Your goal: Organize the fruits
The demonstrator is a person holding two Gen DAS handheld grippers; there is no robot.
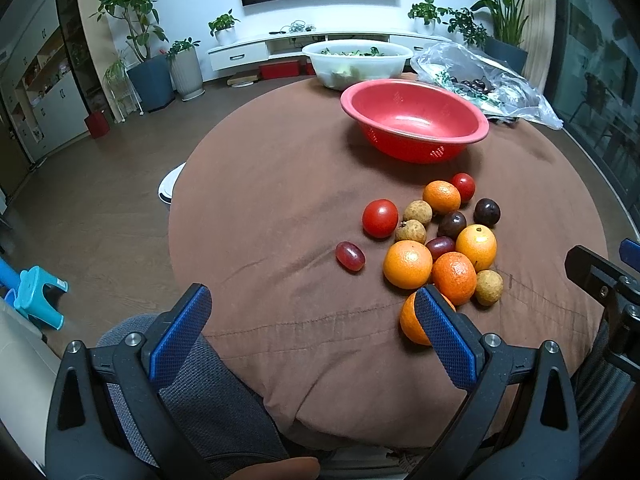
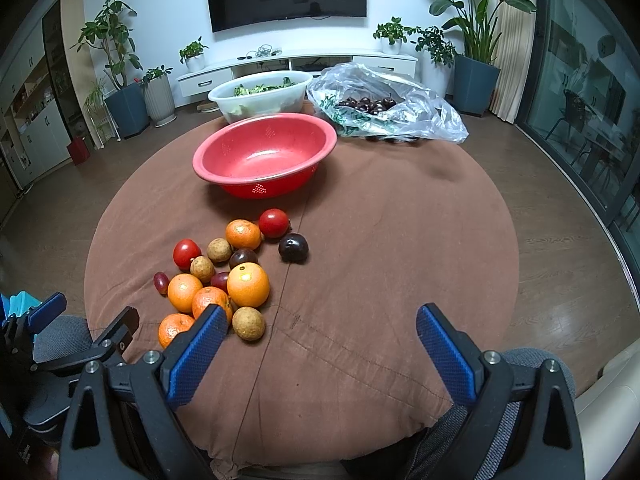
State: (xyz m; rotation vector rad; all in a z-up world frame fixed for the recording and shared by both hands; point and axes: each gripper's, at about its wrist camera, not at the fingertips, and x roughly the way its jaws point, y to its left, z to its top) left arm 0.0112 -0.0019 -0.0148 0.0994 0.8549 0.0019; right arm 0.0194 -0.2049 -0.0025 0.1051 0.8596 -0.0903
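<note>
Both grippers hang low over the near edge of the round table (image 2: 400, 240), which wears a brown cloth, and both point forward across it. The left gripper (image 1: 314, 320) has its blue-padded fingers spread wide with nothing between them; its right finger sits in front of the nearest orange (image 1: 412, 326), covering part of it, though whether it touches I cannot tell. The right gripper (image 2: 322, 334) is just as wide apart and empty, poised over bare cloth to the right of the fruit pile (image 2: 224, 276). The left gripper's tip also shows at the left edge of the right wrist view, so the two tools sit side by side.

The fruit lies in a loose cluster on the cloth in front of the left gripper: oranges at the near side, brown longans (image 1: 489, 287) among them, two red tomatoes (image 1: 380, 218), dark plums (image 1: 487, 212), and a red grape (image 1: 350, 256) lying a little apart on the left. Beyond the pile stands a red colander bowl (image 1: 412, 120), empty and upright. Behind it is a white basin (image 1: 357, 60) of leafy greens, and to the right a clear plastic bag (image 2: 400, 112) holding dark cherries
</note>
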